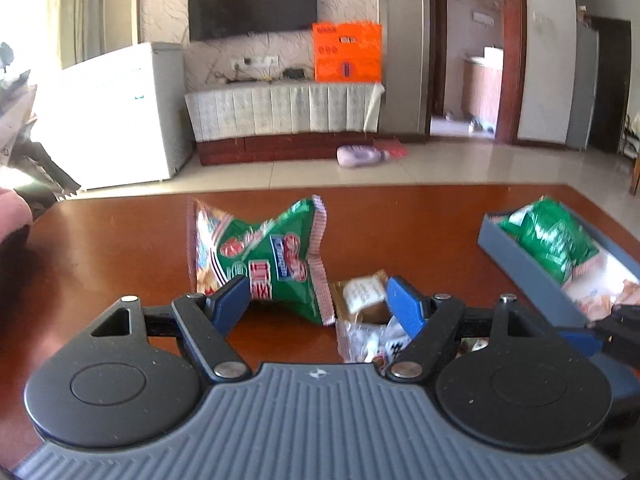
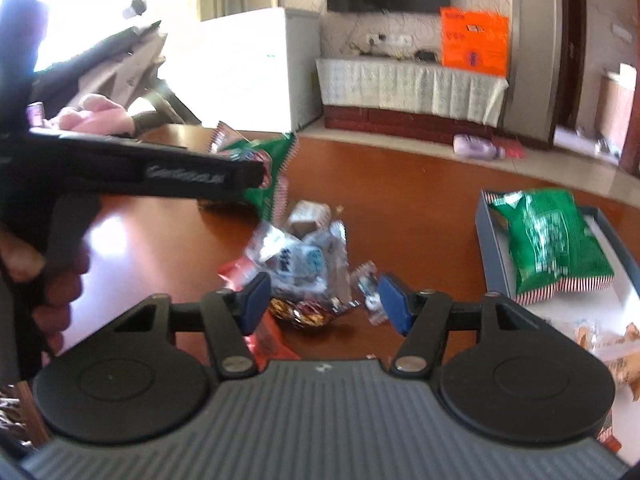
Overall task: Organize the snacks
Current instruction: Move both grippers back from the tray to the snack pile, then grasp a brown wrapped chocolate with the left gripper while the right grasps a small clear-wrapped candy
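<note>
A green snack bag (image 1: 264, 256) stands crumpled on the brown table, just ahead of my left gripper (image 1: 318, 304), which is open with the bag's lower edge between its fingers. Small wrapped snacks (image 1: 368, 312) lie by its right finger. In the right wrist view my right gripper (image 2: 322, 300) is open above a pile of small wrapped snacks (image 2: 304, 264). A grey-blue tray (image 2: 490, 248) at the right holds another green bag (image 2: 548, 240) and pale packets. The left gripper's body (image 2: 160, 172) crosses the left, in front of the green bag (image 2: 272, 168).
The brown table (image 1: 120, 240) ends at a far edge with tiled floor beyond. A pink cloth (image 2: 96, 116) and dark clutter lie at the table's left. A white chest freezer (image 1: 120, 112), a TV cabinet and an orange box stand across the room.
</note>
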Available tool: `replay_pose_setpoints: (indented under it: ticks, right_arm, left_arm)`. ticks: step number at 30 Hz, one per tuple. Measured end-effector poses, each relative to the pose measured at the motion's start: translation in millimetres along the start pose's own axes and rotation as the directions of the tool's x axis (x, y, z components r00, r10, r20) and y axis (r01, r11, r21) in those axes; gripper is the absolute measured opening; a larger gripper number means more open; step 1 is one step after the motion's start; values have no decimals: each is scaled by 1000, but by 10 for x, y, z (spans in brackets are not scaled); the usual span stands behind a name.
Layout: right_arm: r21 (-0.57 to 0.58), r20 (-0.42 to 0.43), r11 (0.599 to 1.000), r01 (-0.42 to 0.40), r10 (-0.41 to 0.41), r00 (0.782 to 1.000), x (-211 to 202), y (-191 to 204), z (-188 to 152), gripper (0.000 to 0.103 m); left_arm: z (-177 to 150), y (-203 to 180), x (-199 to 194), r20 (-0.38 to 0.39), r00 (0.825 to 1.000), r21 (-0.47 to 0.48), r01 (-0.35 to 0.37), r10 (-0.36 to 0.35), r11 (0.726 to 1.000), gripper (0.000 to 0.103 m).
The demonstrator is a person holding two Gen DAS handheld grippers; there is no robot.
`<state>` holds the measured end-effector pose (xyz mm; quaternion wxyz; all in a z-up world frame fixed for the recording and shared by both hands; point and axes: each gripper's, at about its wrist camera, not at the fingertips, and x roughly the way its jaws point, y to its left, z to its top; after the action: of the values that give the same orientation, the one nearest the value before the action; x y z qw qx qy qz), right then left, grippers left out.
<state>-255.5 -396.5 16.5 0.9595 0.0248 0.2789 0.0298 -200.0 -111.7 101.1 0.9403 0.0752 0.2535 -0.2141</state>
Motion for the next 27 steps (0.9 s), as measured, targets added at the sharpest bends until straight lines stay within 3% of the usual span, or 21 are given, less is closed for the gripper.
replay_pose_setpoints:
  ticks: [4,9,18,21,27]
  right_arm:
    - [-1,-35,999,33,-33,999,81,-126,-60,41]
    - [-18,-55,999,49,-50,997,182,-216,-79,37]
    - [-99,-88,994,36,-45,995,440,-215,-40,35]
    - [-103,-101,995,18,-29,994,503,-217,-32,24]
    - [-84,-114,996,11,-20,993,395,-241,-5,22]
  left_arm:
    - [16,77,52,-6,1000,-36,3,-4,999,80]
    - [31,119,57,-10,1000,-59,-2,1,998,80]
    - [7,11,160,-21,1000,-19,23,-23,1000,80]
    - [-39,18,217,-39,999,-16,31,-32,999,80]
    - [-124,-2,305,-80,994,-2,71,-71,997,80]
